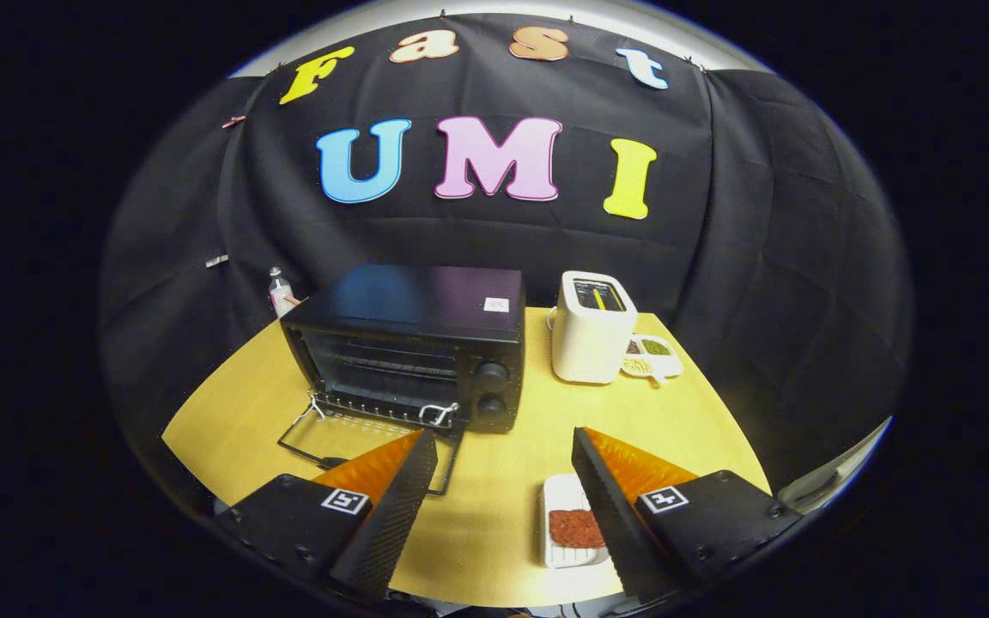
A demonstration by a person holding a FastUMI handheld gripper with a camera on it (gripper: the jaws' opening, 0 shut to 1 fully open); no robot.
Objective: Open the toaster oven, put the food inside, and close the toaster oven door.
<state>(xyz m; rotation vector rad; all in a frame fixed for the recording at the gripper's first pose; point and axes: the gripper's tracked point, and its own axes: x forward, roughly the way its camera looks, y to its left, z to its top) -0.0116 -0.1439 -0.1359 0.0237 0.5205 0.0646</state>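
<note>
A: Tongs [505, 446]?
B: Spread wide, holding nothing, hanging above the near part of the yellow worktop [700, 412].

A: Toaster oven [413, 343]?
B: Black, standing on the worktop beyond the fingers, a little to the left. Door [348, 438] already dropped open, lying flat toward the tongs, its front edge partly hidden behind the left finger [396, 502]. Wire rack visible inside. Two round knobs [491, 390] stacked on the right side of the front.

A: Food?
B: Reddish-brown slab [573, 528] lying in a white rectangular tray [556, 498], just beside the inner edge of the right finger [610, 506], partly covered by it. Well apart from the oven, not inside.

A: Anything else on the worktop?
B: White pop-up toaster [591, 330] to the right of the oven, near the far edge. Small white divided dish [653, 356] with greenish and brownish bits touching or just beside the toaster's right side. Small bottle [280, 293] behind the oven's left rear corner.
</note>
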